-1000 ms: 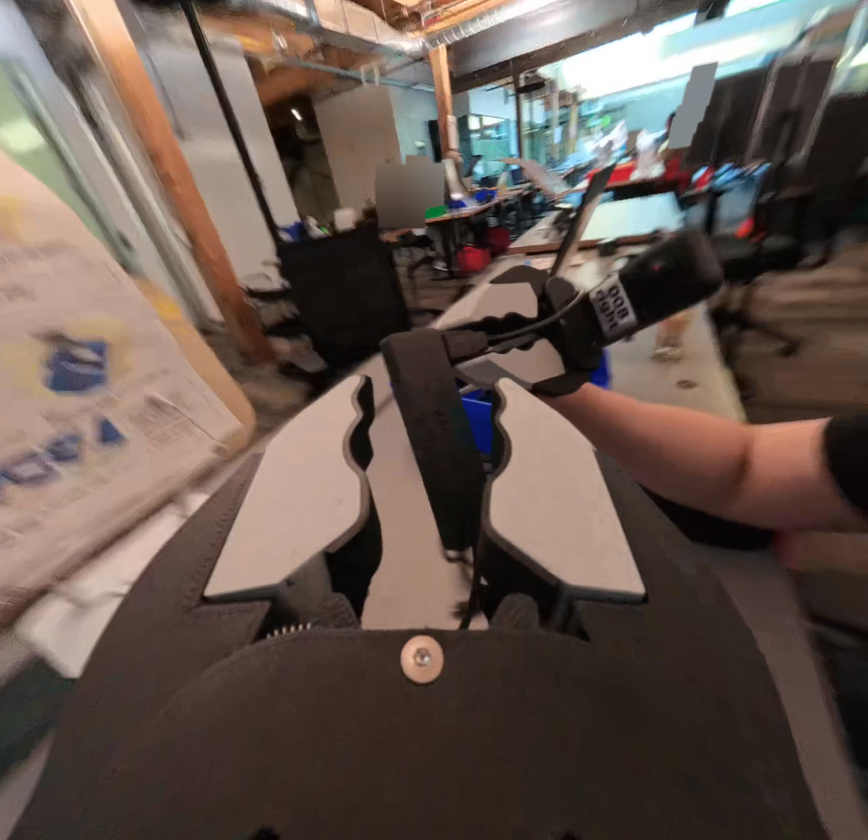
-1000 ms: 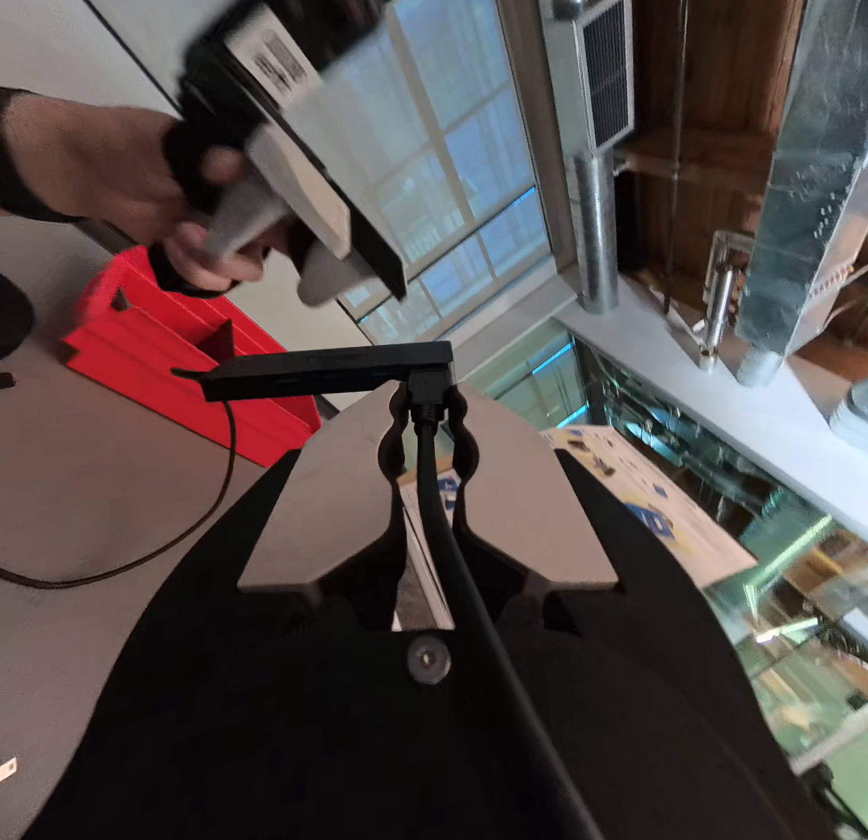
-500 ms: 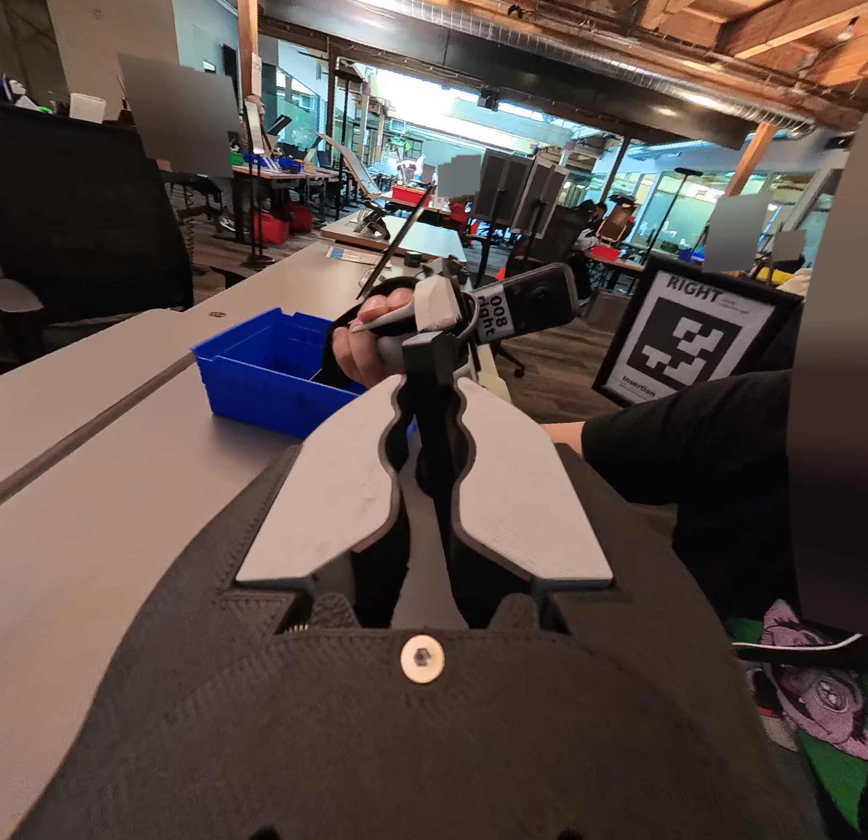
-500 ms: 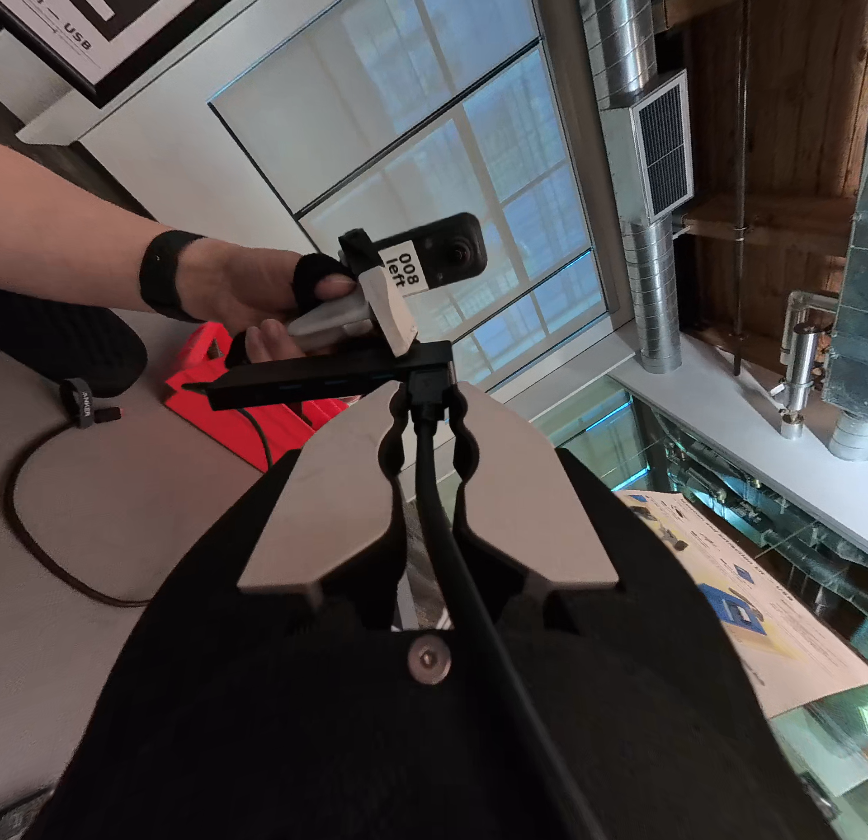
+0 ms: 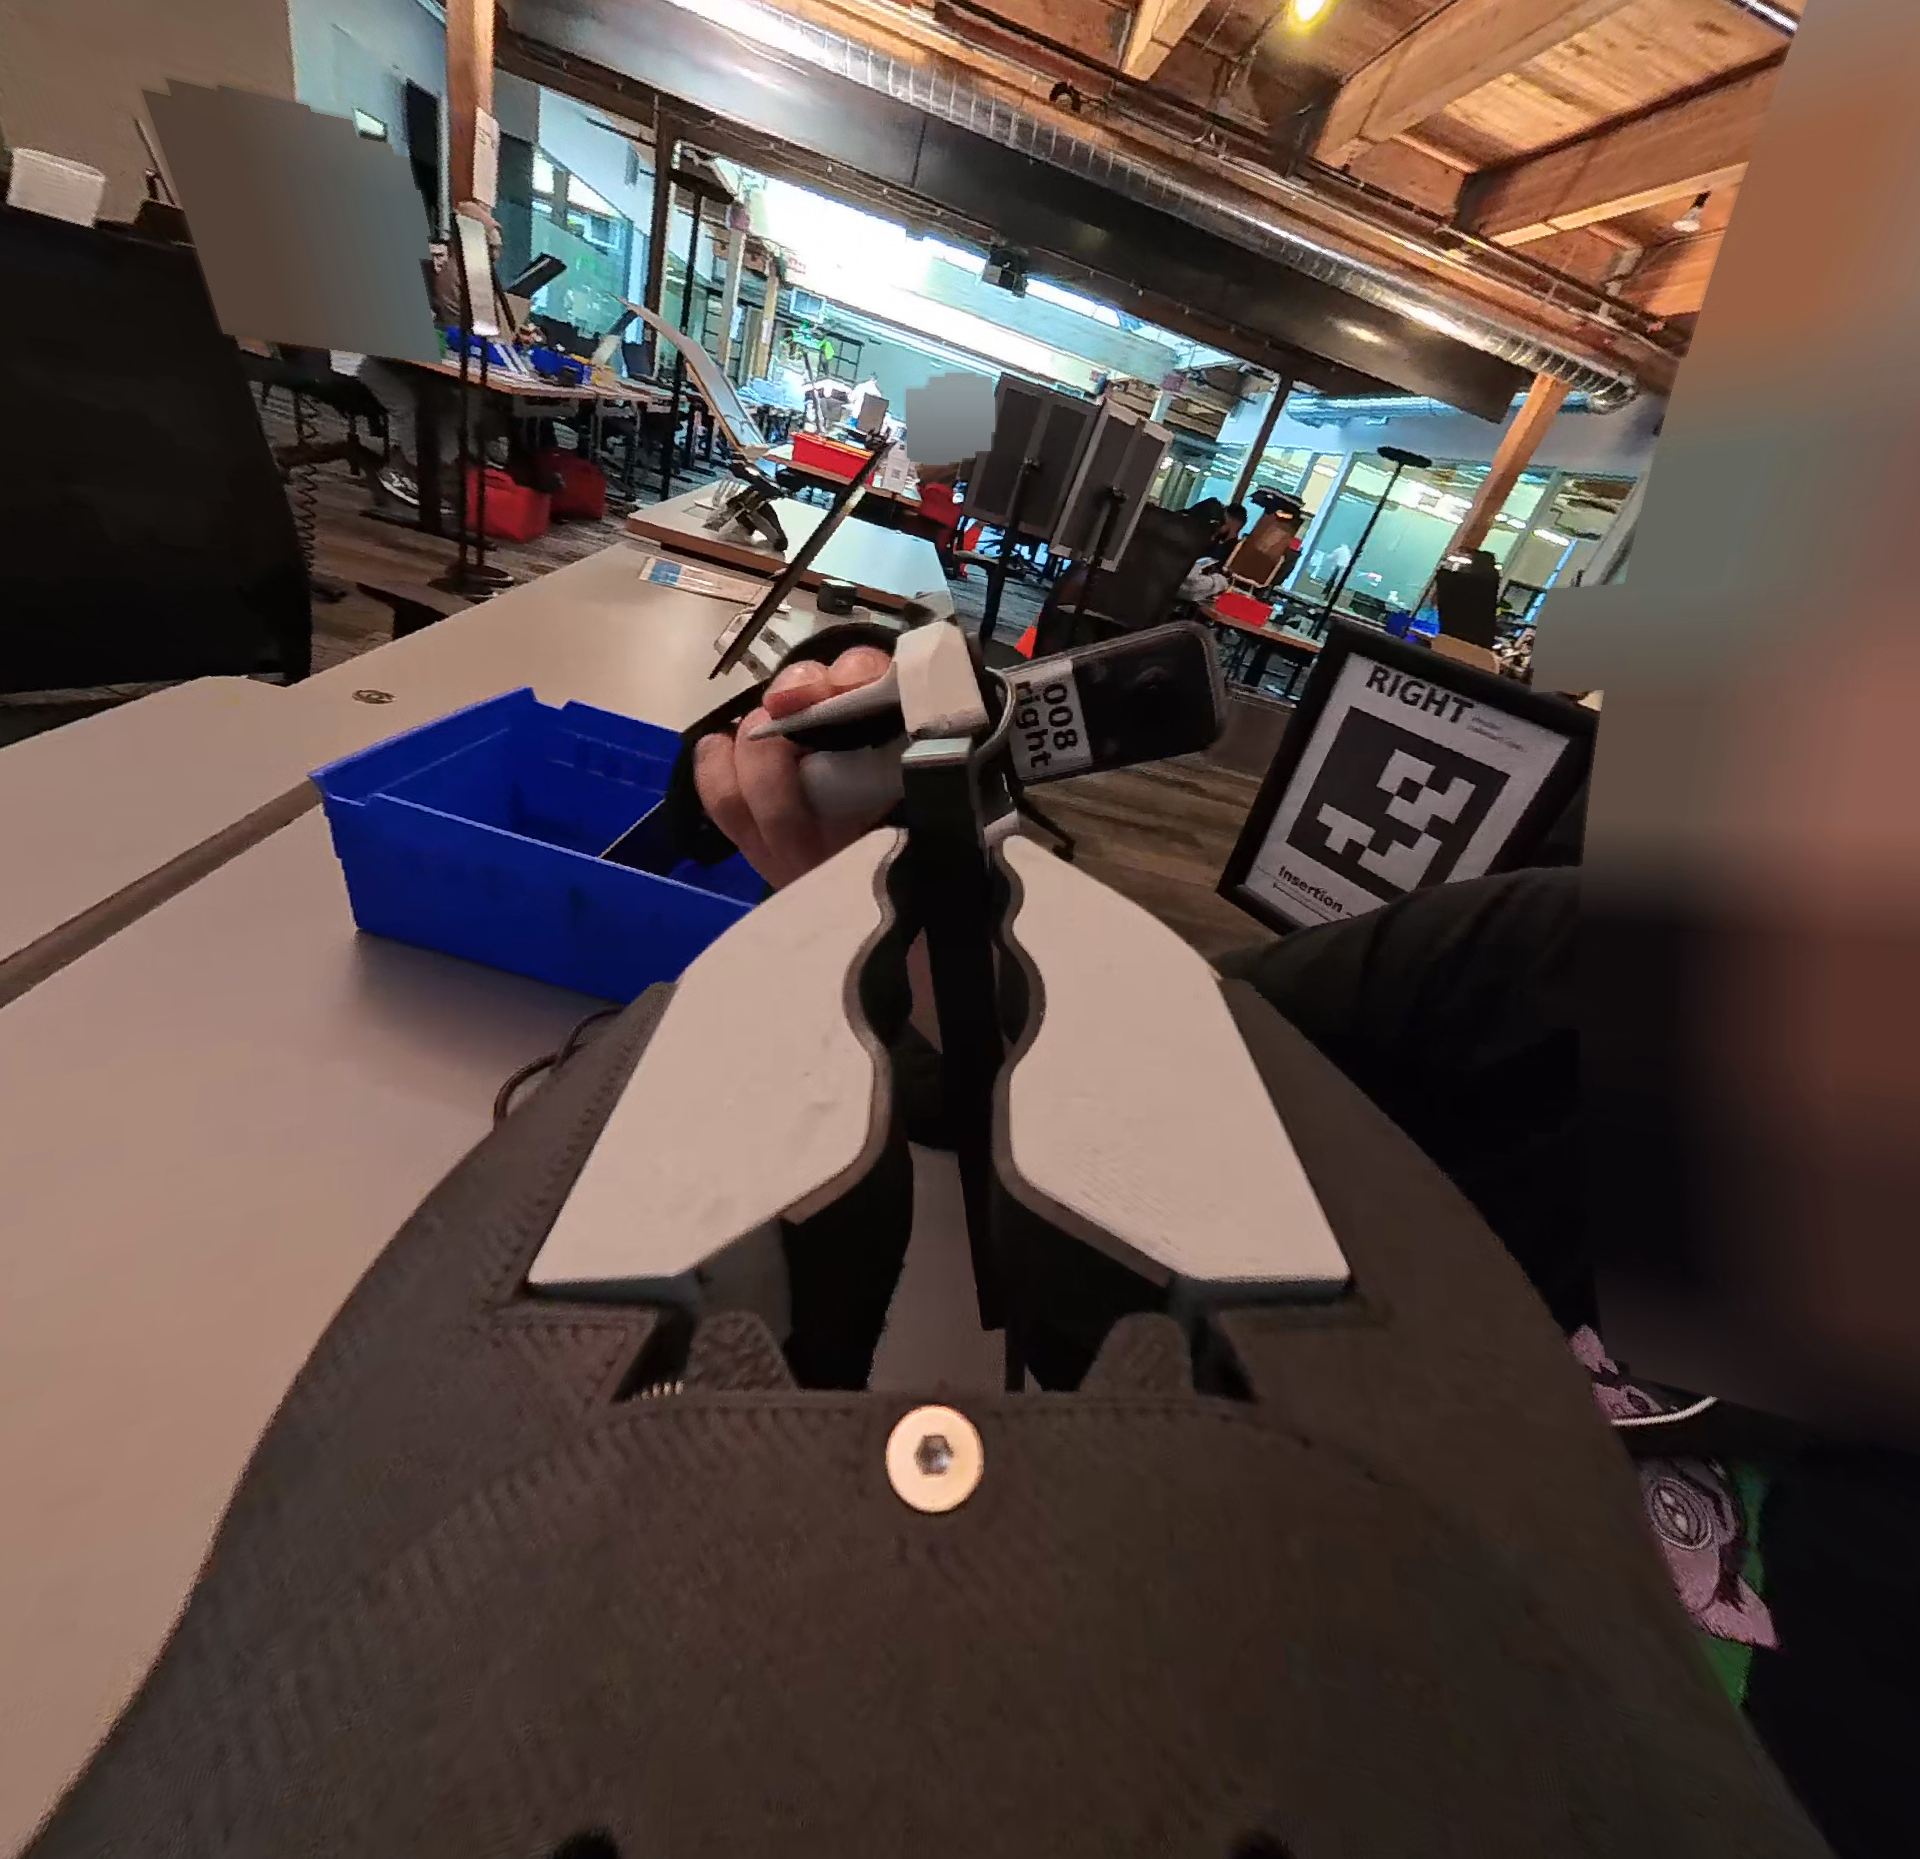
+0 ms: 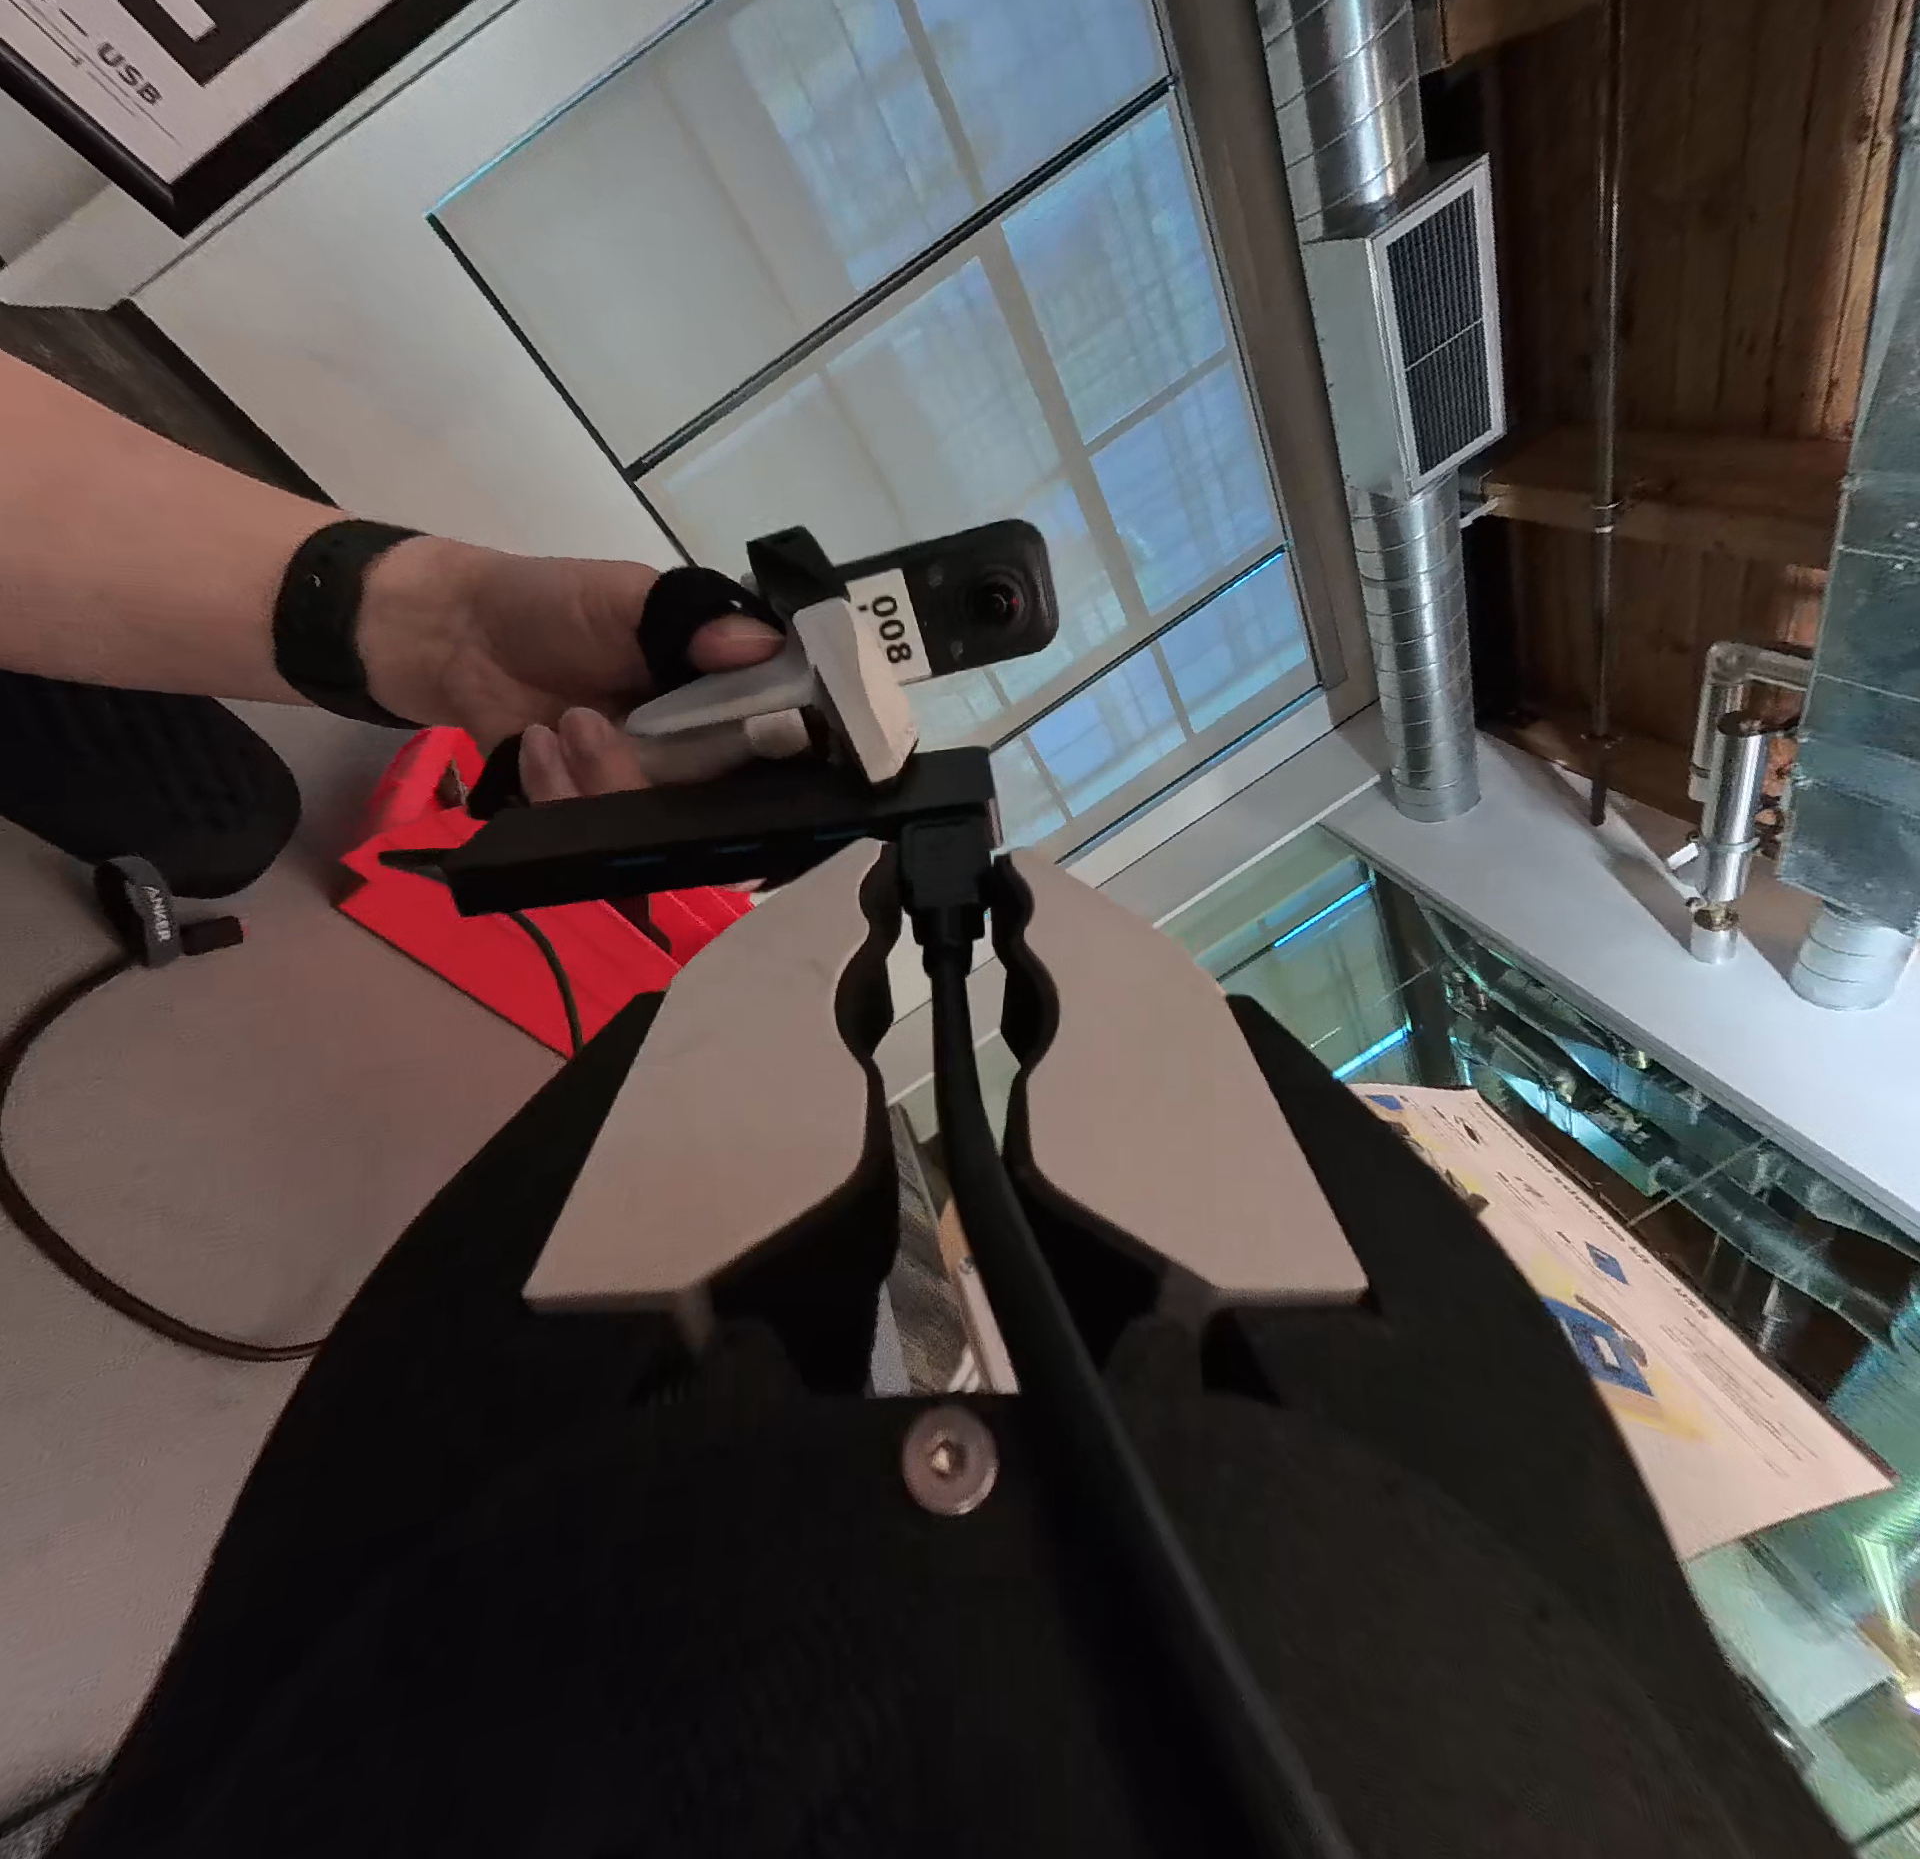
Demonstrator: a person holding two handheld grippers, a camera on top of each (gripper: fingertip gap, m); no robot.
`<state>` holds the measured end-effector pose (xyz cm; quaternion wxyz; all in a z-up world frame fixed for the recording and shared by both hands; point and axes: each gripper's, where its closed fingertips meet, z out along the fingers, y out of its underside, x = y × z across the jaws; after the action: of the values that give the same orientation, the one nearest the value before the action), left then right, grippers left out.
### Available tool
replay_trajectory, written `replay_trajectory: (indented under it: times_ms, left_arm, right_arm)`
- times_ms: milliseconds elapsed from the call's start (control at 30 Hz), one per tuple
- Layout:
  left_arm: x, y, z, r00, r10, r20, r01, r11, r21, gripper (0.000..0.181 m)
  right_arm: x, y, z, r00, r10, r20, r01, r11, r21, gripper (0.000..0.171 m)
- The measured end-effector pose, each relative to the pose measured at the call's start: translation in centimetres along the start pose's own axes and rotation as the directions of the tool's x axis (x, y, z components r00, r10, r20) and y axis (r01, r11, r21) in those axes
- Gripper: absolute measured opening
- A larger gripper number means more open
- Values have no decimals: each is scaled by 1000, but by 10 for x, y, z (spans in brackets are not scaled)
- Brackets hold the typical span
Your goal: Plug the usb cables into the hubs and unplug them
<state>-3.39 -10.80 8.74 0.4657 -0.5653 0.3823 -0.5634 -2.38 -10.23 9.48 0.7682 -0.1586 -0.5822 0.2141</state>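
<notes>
I see sharp, evenly daylit frames, window [image 6: 935,355] glare upper middle, and fisheye bending at the edges.

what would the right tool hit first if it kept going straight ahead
The hub: the right tool grips a plug that meets its side, so the hub lies directly ahead, with the left tool apparently just behind.

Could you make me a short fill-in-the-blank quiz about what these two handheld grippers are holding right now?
1. The left gripper is shut on a slim black USB ____.
2. The right gripper is shut on the plug of a black ____.
3. The bin on the grey table is ____ in colour.

Missing words: hub; cable; blue
</notes>
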Motion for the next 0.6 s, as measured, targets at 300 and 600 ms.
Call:
replay_trajectory:
  times_ms: [300,600]
  left_arm:
    - [9,4,5,1000,-2,-3,2,999,-40,11]
    - [1,25,0,997,-70,23,73,979,-191,11]
  right_arm:
    - [-5,-8,-3,998,49,50,-51,998,41,17]
    - [-19,4,-2,983,106,147,-105,994,-15,17]
